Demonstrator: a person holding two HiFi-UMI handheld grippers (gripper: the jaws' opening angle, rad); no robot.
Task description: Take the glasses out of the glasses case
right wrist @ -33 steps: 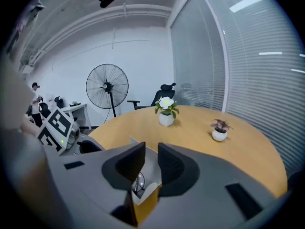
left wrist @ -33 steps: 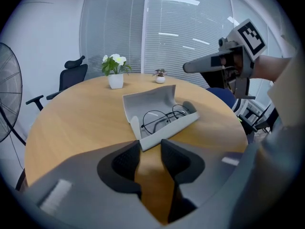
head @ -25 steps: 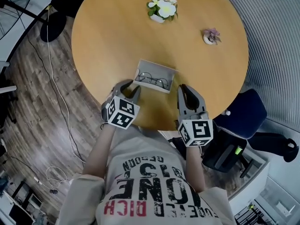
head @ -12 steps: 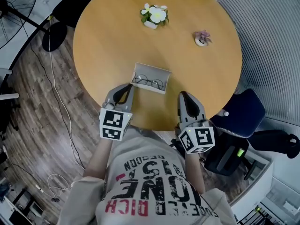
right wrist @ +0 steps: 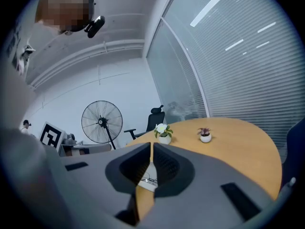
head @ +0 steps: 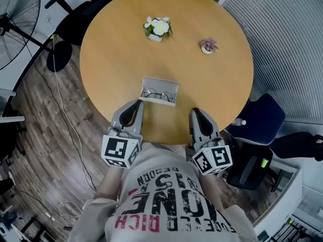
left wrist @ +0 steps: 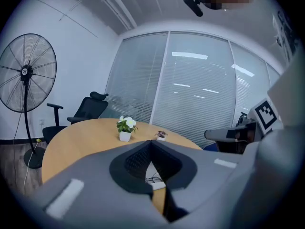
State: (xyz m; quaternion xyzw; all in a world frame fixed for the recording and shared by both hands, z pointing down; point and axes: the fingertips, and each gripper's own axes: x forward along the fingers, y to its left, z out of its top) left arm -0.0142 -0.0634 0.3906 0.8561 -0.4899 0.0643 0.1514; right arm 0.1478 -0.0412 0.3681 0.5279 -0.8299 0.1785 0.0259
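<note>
Both clenched and empty, the left tool (head: 136,105) and right tool (head: 196,113) half-hide the glasses (head: 157,94) and case (head: 160,80) in their own views.

your left gripper (head: 137,104) has closed. its jaws stood wide apart a second ago, beside the left end of the glasses case (head: 170,84). they have just been closing and now meet tip to tip with nothing between them. the left gripper has also drawn back from the case: its tips, then just beside the case's corner, now sit apart from it at the near edge of the table (head: 116,44). your right gripper (head: 196,111) has pulled back from the right end of the case toward your body in the same way. both grippers now show lower in the head view, and the table fills less of that view than before.
</note>
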